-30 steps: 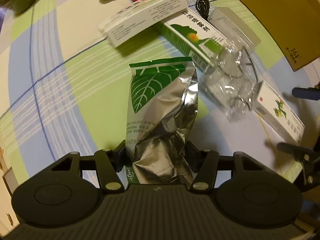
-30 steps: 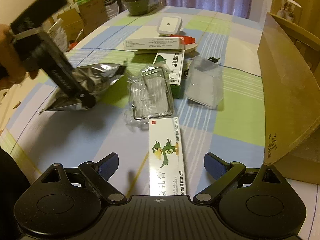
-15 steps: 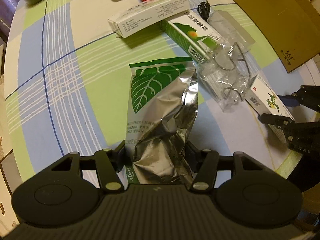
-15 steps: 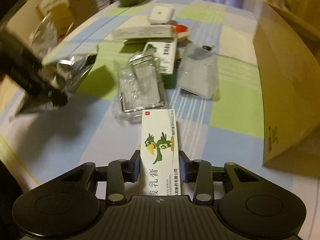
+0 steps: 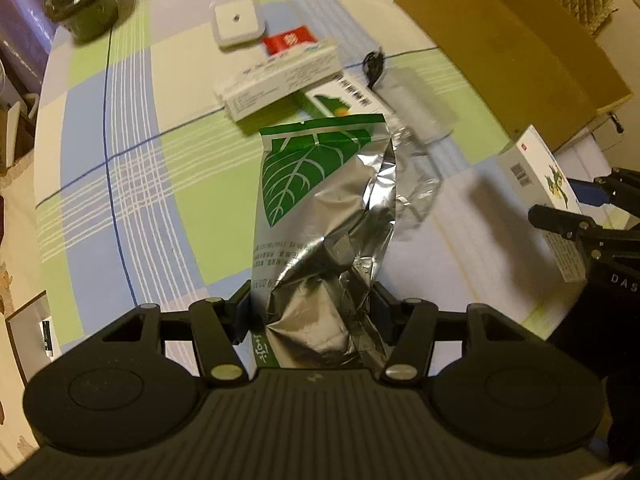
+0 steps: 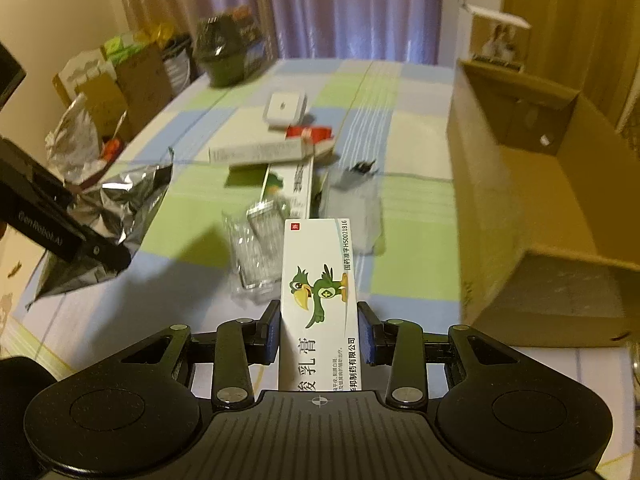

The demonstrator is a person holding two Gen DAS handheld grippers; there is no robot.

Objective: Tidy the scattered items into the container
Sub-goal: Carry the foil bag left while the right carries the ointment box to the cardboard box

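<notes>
Silver foil fills the gap between your left gripper jaws: they are closed on the lower part of the foil pouch, pressing both its edges, and the pouch stands forward out of them with its green leaf print at the far end. From the right wrist view the same pouch hangs clear of the checked tablecloth, crumpled and tilted.

Your right gripper has its jaws drawn in against the two long sides of the white parrot box, which runs straight forward from between them and is lifted off the cloth.

Ahead of the right jaws and just beyond the box tip lies a clear plastic blister pack, with a frosted plastic case just to its right. Further ahead sit the green-and-white box, the long white box laid across its far end, a red packet and a white square device. A small black cable lies by the frosted case.

The open cardboard box, the container, stands to the right of the right jaws, near them, its opening facing up. From the left jaws it is far ahead and to the right, well apart from the pouch.

A dark green pot sits at the far edge of the table.
</notes>
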